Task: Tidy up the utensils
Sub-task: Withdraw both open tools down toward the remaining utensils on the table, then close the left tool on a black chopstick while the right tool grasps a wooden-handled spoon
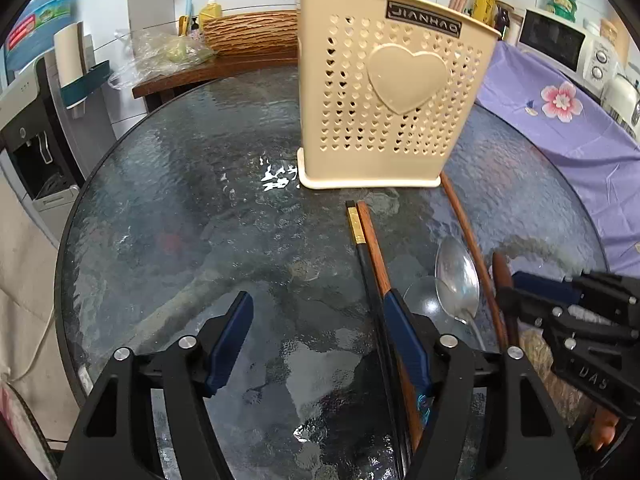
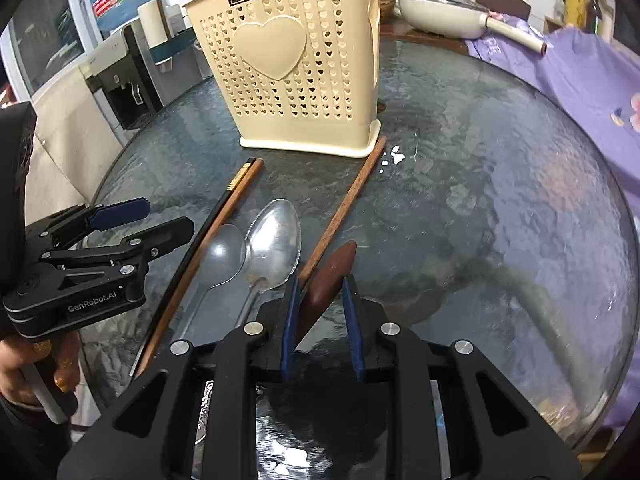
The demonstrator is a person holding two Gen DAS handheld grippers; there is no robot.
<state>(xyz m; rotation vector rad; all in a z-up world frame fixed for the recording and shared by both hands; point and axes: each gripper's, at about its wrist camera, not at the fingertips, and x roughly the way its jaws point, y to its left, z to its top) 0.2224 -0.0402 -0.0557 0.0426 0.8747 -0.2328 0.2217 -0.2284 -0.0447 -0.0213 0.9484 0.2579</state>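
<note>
Left wrist view: your left gripper stands partly open over the glass table, nothing pressed between its pads. The black chopstick and a brown chopstick lie side by side and run under its right finger. Cream utensil holder stands upright further along the table; another brown chopstick reaches its base. A steel spoon lies between the chopsticks.

Right wrist view: your right gripper is narrowed around the dark brown wooden spoon; the left pad touches it, but I cannot tell whether the right one does. Two steel spoons, large and small, lie just left of it, bowls toward the holder.
</note>
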